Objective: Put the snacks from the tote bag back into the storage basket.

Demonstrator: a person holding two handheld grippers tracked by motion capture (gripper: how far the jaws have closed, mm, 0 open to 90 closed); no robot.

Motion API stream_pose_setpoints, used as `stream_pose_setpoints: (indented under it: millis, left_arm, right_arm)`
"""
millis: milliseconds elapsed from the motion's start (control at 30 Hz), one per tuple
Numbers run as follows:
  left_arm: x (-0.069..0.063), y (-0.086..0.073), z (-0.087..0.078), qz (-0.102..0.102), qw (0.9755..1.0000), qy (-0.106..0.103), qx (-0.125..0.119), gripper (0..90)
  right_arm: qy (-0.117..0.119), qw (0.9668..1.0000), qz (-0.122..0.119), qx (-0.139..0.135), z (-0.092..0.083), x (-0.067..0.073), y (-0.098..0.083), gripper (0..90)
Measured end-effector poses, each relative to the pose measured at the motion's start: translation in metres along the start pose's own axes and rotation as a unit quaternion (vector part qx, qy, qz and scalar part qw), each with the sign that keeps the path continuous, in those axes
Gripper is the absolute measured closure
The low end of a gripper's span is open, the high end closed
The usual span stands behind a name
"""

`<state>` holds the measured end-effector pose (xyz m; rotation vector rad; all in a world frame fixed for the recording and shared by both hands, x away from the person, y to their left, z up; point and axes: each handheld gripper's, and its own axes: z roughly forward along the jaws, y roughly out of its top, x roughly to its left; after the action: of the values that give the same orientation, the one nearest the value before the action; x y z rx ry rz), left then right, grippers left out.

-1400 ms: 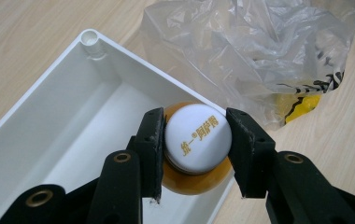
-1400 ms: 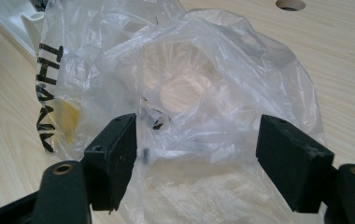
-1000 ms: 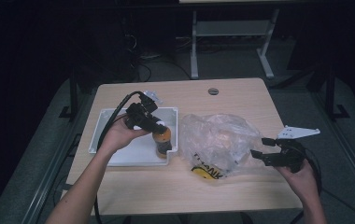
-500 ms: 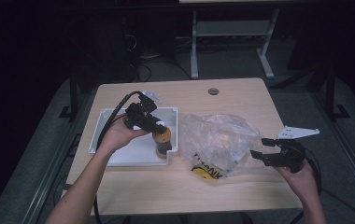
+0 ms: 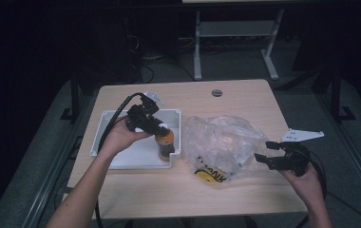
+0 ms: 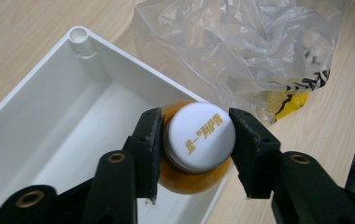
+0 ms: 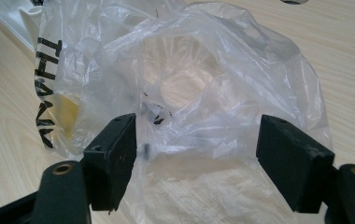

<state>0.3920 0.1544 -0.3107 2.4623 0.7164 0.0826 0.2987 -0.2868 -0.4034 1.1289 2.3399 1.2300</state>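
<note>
One white cap (image 6: 200,137) (gold lettering) sits between the just-opening left gripper (image 6: 194,154), ungripped.

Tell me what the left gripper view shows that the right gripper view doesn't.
Left gripper view: an orange bottle with a white cap, standing in the white tray, between the jaws of the left gripper, which have just been opening. Right gripper view: the right gripper with jaws wide apart, facing the bag's crumpled side. Both: the clear plastic bag with black lettering on the wooden table.
</note>
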Motion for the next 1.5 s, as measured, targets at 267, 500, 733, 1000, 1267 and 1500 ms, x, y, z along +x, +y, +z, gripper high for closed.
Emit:
stream_pose_setpoints:
  millis: [267, 500, 733, 1000, 1267, 1500]
  left_arm:
    - [0.002, -0.002, -0.004, -0.003, 1.0, 0.0, -0.007, 51.4]
    - [0.0, -0.001, -0.006, -0.002, 0.9999, -0.001, -0.013, 47.6]
    - [-0.001, -0.003, -0.012, -0.003, 0.9997, 0.0, -0.025, 46.2]
    - [0.001, -0.005, -0.019, -0.003, 0.9995, 0.002, -0.031, 44.5]
    - [0.001, -0.01, -0.024, -0.004, 0.9993, 0.005, -0.037, 43.4]
    - [0.0, -0.013, -0.029, -0.005, 0.9988, 0.008, -0.048, 42.8]
  right_arm:
    - [0.0, 1.0, 0.002, 0.002, 0.001, 0.0, 0.0, 28.4]
    - [-0.001, 1.0, 0.004, 0.003, 0.002, 0.0, -0.001, 28.4]
    - [-0.001, 1.0, 0.005, 0.005, 0.002, 0.0, -0.002, 28.5]
    - [-0.001, 0.9999, 0.008, 0.008, 0.003, 0.0, -0.002, 28.2]
    - [-0.002, 0.9999, 0.008, 0.009, 0.004, -0.001, -0.002, 28.1]
    - [-0.003, 0.9999, 0.008, 0.008, 0.004, -0.001, -0.002, 28.1]
